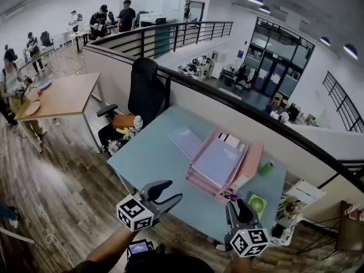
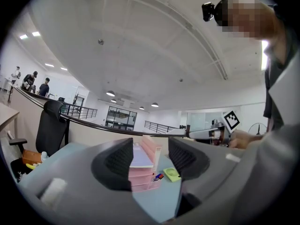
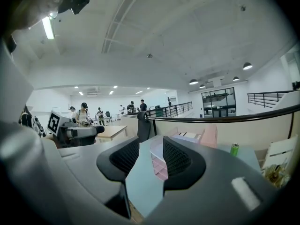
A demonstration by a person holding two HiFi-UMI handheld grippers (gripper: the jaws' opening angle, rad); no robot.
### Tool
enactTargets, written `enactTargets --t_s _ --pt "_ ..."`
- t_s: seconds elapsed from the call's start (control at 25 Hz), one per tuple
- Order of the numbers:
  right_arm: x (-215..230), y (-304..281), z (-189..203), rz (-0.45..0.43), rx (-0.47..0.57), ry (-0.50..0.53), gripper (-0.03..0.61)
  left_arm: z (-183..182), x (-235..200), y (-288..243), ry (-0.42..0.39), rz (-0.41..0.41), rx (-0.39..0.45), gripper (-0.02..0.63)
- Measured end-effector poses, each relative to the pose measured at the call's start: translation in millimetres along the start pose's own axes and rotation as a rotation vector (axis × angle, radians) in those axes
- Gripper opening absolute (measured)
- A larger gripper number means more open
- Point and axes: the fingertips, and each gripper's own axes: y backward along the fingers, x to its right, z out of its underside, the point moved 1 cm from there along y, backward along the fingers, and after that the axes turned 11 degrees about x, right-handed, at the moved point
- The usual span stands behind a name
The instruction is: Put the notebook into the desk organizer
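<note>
Left gripper [image 1: 175,190], jaws wide, and right gripper [image 1: 238,205], half apart, hang empty at desk [image 1: 152,159] near edge, likely lining up; notebook [image 1: 185,141] lies flat beside organizer [image 1: 252,159], toward far edge.

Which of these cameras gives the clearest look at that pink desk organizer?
The head view: the pink desk organizer shows whole, from above. The left gripper view shows the organizer side-on, as stacked trays; the right gripper view catches only a narrow slice of it.
</note>
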Motion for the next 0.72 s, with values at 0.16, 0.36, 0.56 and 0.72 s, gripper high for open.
enactTargets --t_s 0.16,0.36,0.56,0.72 --pt "-6 -15 5 0.019 -0.007 0.01 0.14 5 -22 4 0.02 0.004 -0.002 0.255" --pt "-12 -23 11 0.039 -0.025 0.004 0.14 8 -37 6 0.034 0.008 -0.001 0.255" --pt "-12 -28 22 0.051 -0.047 -0.045 0.14 15 -46 -2 0.062 0.006 -0.008 0.255" --pt "-2 -35 34 0.065 -0.065 -0.078 0.14 31 -52 -15 0.098 -0.003 -0.036 0.255"
